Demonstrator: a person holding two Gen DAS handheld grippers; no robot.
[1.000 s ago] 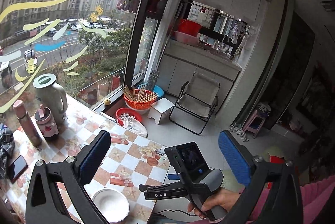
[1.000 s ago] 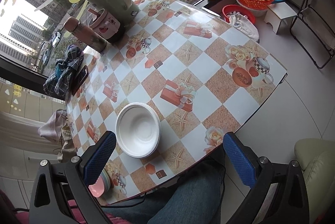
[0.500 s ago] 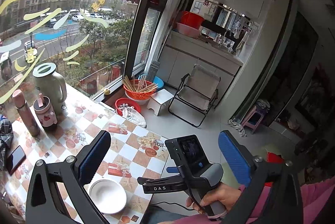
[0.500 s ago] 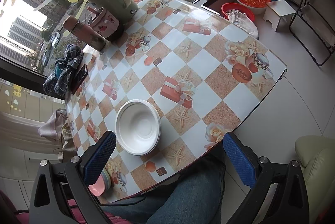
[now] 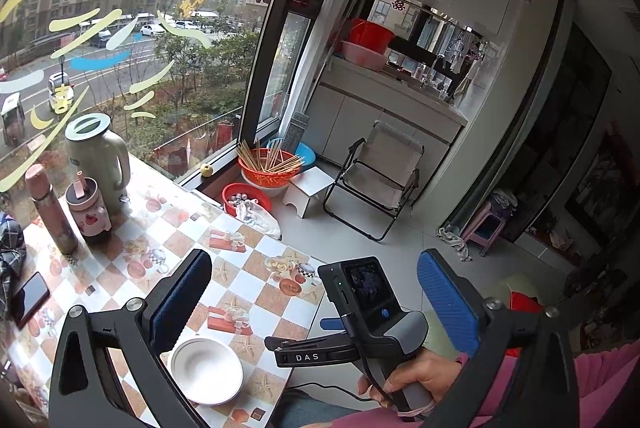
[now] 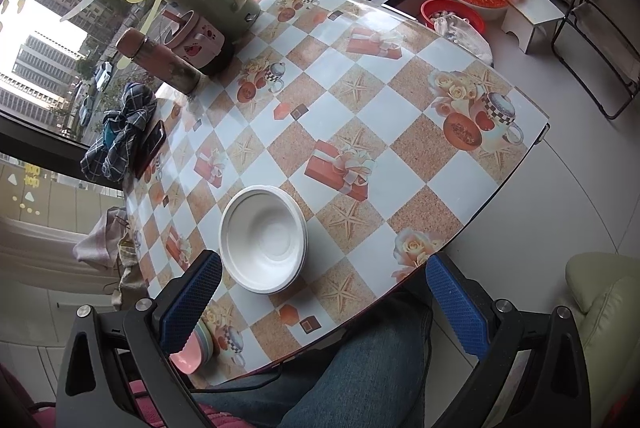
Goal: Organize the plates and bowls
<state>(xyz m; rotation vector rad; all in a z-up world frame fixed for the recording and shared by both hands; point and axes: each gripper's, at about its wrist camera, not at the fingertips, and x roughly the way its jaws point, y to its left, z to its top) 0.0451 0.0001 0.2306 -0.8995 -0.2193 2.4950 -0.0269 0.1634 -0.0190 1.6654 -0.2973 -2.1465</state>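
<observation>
Daylight is pouring through a decal-covered window (image 5: 120, 28); a folding chair (image 5: 380, 180) is standing on the pale floor (image 5: 400, 240) beside white cabinets (image 5: 360, 120).

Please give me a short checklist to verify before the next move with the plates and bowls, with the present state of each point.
1. Left gripper open and holding nothing: ok.
2. Right gripper open and holding nothing: ok.
3. White bowls upright on the table, nested together: ok; how many, cannot tell.
4. Space around the white bowls free for the fingers: ok, only bare tablecloth beside them.
5. Coloured plates at the near table edge: partly hidden behind the right gripper's finger, so count and position cannot tell.
6. Phone and bottle apart from the bowls: ok.
</observation>
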